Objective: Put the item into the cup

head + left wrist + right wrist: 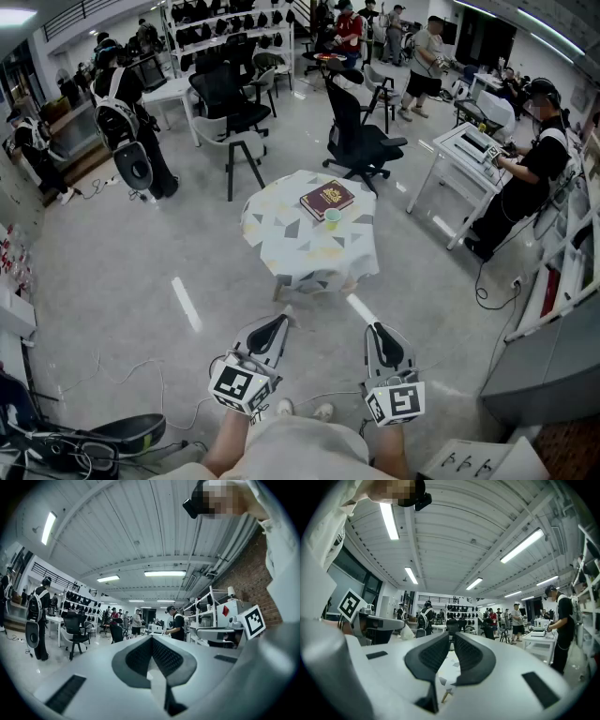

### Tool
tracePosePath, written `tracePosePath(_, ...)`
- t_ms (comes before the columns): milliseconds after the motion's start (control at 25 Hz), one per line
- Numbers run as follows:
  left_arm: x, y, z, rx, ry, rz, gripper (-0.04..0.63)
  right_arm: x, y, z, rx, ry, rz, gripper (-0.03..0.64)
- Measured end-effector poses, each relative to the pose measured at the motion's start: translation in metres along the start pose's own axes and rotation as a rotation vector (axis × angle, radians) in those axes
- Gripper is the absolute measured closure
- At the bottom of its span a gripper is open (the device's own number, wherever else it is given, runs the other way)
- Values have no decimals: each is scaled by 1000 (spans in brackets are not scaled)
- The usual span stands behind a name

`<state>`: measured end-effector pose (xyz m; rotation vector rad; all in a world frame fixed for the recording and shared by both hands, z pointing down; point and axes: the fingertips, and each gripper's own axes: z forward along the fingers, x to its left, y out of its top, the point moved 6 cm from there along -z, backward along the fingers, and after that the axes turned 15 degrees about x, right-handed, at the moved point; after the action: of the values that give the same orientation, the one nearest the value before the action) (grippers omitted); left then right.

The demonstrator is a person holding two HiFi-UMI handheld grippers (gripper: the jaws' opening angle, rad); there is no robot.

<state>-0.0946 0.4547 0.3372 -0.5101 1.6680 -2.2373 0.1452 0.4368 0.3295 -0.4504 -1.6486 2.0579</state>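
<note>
Head view: a round worktop (281,246) covered by a white cloth with grey and yellow triangles stands on a pale floor, well ahead of both claws.
Cup: a small pale green cup (332,218) stands upright on the right half of the worktop, toward its far edge.
Book: a dark red hardback book with gold print (326,199) lies flat just behind the cup; whether the two touch cannot be told.
Item: nothing to go into the cup can be made out from this far.
Left claw (282,320): held low over the floor, well apart from the worktop and pointing toward it. The left gripper view shows its dark pads pressed together at the tips, with nothing between them.
Right claw (377,327): low beside the left one, also aimed at the worktop. The right gripper view shows its pads a narrow slit apart and empty, with the patterned cloth showing through the slit.
Surroundings: a black office chair (361,141) stands beyond the worktop's far edge.
</note>
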Motion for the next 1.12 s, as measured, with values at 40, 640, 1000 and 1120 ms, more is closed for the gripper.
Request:
tracePosePath(40, -3, 1, 2, 1, 3, 1, 586, -3, 0, -1, -3, 3, 2, 570)
tracePosePath(640, -49, 1, 27, 12, 33, 7, 586, -35, -3, -8, -23, 70, 0, 566)
tracePosePath(1000, -29, 13, 55, -7, 19, 13, 586, -44, 1, 23, -7, 57, -7, 566)
tracePosePath(1120, -12, 17, 68, -10, 10, 13, 586, -47, 5, 41, 1, 47, -10, 566)
